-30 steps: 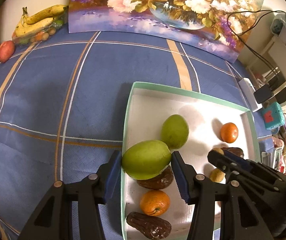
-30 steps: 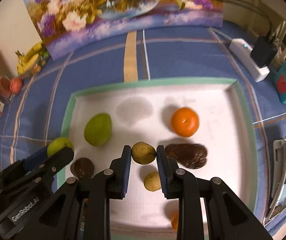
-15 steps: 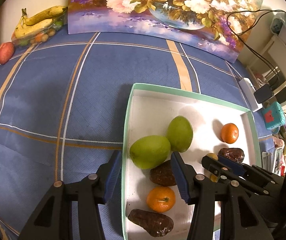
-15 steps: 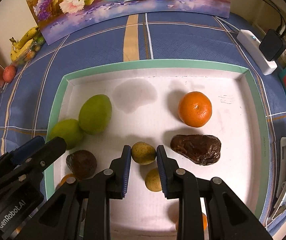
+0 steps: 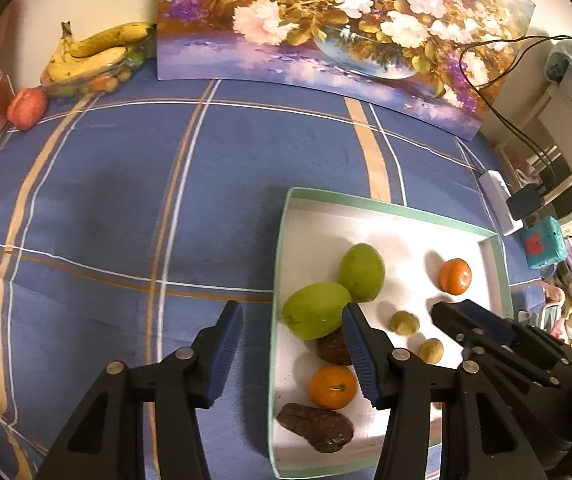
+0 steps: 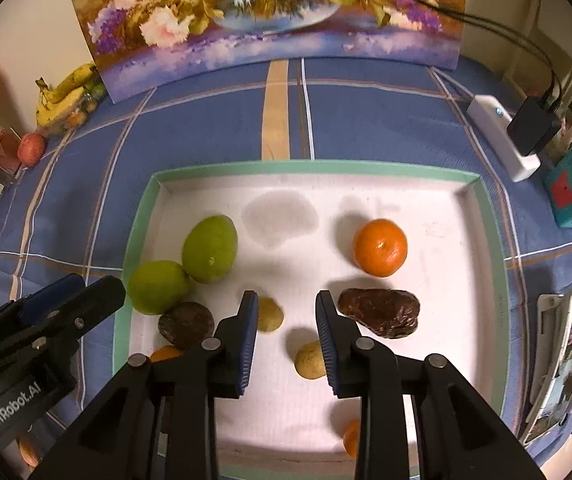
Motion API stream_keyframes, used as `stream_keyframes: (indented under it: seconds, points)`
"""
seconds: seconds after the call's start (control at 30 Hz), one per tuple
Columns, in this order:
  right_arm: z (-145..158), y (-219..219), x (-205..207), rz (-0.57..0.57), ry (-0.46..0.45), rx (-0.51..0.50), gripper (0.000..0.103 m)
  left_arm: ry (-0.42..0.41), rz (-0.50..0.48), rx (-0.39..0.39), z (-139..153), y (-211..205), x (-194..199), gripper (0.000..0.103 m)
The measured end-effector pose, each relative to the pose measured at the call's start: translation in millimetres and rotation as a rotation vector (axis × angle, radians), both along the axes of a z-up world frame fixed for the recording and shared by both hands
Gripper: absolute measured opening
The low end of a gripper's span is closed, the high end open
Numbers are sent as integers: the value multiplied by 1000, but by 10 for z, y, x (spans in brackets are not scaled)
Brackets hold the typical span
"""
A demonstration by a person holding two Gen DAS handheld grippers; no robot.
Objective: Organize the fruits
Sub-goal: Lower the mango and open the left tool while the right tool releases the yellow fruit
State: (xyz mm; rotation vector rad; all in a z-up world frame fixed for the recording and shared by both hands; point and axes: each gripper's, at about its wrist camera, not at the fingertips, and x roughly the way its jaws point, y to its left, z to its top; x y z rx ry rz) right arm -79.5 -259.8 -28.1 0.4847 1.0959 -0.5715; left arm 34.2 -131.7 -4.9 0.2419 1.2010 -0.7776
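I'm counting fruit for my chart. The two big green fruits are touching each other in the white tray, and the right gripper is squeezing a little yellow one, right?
Not quite. The right gripper is open and squeezing nothing; the right wrist view shows one small yellow fruit beside its finger, on the tray. The two green fruits do touch.

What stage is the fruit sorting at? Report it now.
Done: two green fruits lie touching by the left wall of the tray. In hand: nothing; the left gripper and right gripper are both open and empty. Probably left: the oranges and dark fruits lie scattered, ungrouped, and the small yellowish fruits sit apart near the right gripper.
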Motion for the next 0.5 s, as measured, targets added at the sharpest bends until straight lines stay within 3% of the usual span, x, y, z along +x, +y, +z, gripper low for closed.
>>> stream_keyframes:
  seconds: [0.13,0.17,0.2,0.27,0.33,0.37,0.4,0.5]
  points:
    - [53,12,-17,-3,-9,-10,30,-4,15,24,-36,43,44,56]
    - [59,13,-22,-5,-10,-12,30,-8,19,36,-53,46,54,60]
    - [59,15,-21,-6,-10,-13,30,-14,25,48,-68,52,61,71]
    - [54,18,-5,-4,-6,-18,31,-30,37,72,-104,71,82,79]
    - [49,26,6,-3,0,-28,46,-31,52,95,-145,100,115,82]
    - [48,30,11,-1,3,-37,57,-31,63,108,-172,127,140,89]
    - [48,37,17,4,8,-48,61,-37,73,114,-186,148,156,98]
    - [41,39,36,13,16,-63,66,-58,103,135,-213,211,214,102]
